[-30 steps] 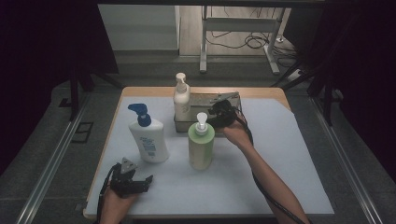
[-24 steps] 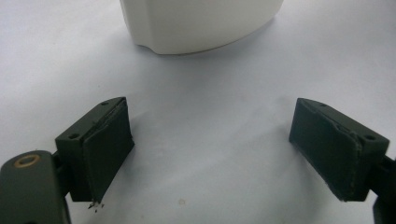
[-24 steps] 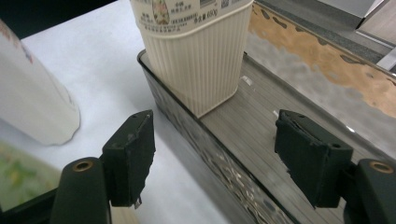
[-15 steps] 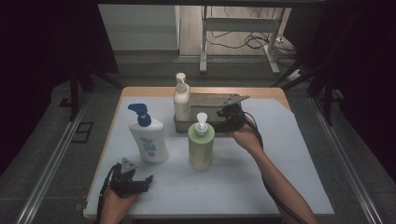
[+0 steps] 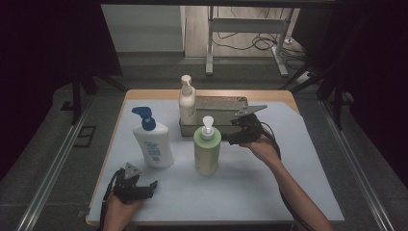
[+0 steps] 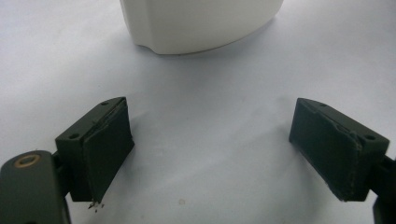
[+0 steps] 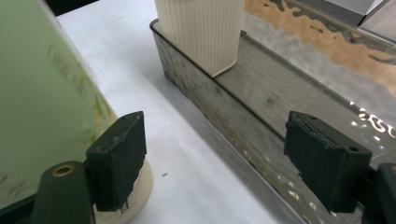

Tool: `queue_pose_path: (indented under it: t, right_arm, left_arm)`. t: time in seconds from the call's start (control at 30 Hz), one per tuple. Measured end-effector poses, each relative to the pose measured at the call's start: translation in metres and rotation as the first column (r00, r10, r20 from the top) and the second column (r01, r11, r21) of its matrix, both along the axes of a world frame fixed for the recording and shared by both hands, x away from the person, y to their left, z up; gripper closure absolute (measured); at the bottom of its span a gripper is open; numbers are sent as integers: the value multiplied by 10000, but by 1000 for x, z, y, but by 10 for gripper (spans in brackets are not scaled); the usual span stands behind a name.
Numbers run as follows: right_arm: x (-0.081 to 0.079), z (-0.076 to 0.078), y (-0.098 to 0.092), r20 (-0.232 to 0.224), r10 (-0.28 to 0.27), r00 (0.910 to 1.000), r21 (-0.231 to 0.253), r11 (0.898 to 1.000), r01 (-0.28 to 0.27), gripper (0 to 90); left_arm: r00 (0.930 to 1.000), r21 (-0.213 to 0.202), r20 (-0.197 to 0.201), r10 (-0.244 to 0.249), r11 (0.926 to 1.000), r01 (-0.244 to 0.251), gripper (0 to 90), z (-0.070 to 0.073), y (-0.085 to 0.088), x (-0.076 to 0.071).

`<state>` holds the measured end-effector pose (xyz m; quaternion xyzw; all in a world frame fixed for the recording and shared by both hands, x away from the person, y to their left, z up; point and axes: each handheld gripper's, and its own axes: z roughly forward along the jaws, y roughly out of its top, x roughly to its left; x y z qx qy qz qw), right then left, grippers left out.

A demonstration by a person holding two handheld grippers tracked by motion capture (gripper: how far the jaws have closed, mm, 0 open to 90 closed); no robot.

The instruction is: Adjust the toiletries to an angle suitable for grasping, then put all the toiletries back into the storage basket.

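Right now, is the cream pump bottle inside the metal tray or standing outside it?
Inside. The cream pump bottle stands upright at the left end of the metal tray; the right gripper view shows its ribbed base within the rim.

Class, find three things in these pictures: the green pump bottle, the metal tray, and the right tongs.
Green pump bottle [image 5: 207, 154], high view, the middle of its body.
Metal tray [image 5: 219, 102], high view, its far wall.
Right tongs [image 7: 212, 163], right gripper view, midway between the open jaw tips.

High view: fixed overhead, facing forward and down on table. Left gripper view: low, close to white bottle. Right gripper view: close beside green bottle and tray, both shared with high view
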<state>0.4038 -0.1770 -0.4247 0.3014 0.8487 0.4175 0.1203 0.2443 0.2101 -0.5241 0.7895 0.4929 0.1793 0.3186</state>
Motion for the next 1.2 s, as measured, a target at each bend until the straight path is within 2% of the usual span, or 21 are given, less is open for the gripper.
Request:
queue_pose_path:
  t: [0.33,0.6,0.83,1.2]
  right_arm:
    - [-15,-5,-14,7,62,10000,-112,9999,-62,172]
    - [-28,-10,-22,23,452,9990,-11,9990,-452,127]
    - [-45,-12,-23,-24,650,9979,-162,9978,-650,33]
    - [-67,-11,-16,-151,1155,9932,22,9933,-1155,0]
  left_arm:
    - [10000,6,3,1,10000,-1,126,0,0,0]
    - [10000,9,6,1,10000,-1,126,0,0,0]
    - [10000,33,22,-7,10000,6,126,0,0,0]
    - [10000,26,20,-3,10000,3,126,0,0,0]
